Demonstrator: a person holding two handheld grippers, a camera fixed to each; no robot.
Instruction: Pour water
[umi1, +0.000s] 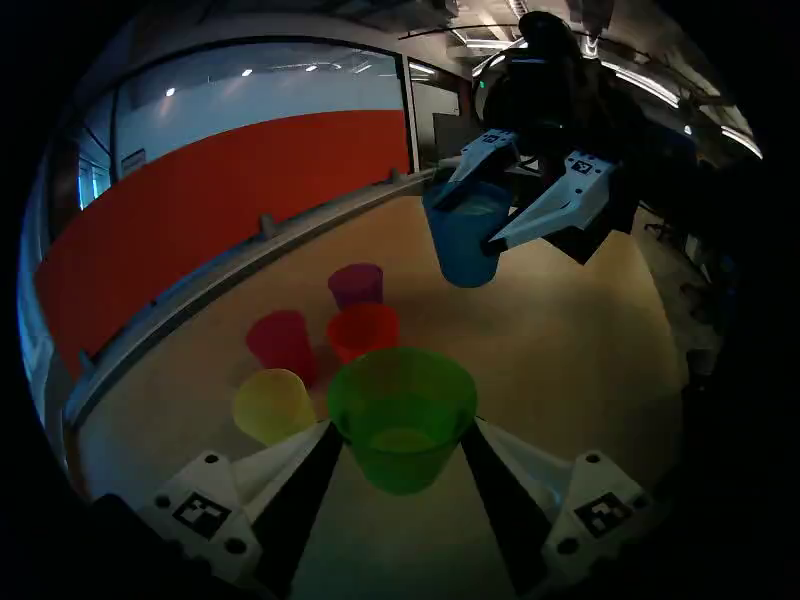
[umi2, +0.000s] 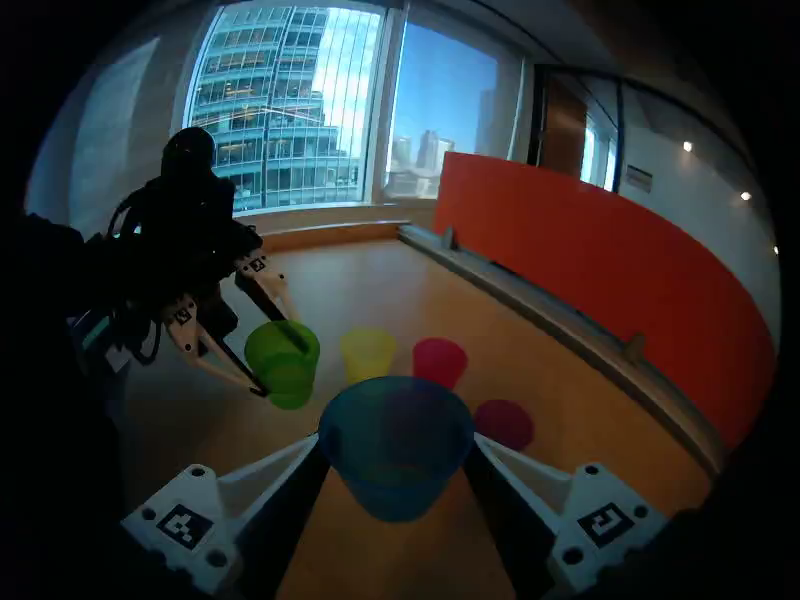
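The left gripper (umi1: 400, 440) grips a translucent green plastic cup (umi1: 402, 395) and the right gripper (umi2: 396, 452) a translucent blue plastic cup (umi2: 395, 435), both upright over the wooden table (umi1: 560, 340), well apart. I cannot tell which holds water. Bring one rim just above the other's mouth, then tilt slowly, keeping the receiver level.

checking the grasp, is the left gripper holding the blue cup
No, the left gripper is shut on the green cup; the blue cup sits in the right gripper.
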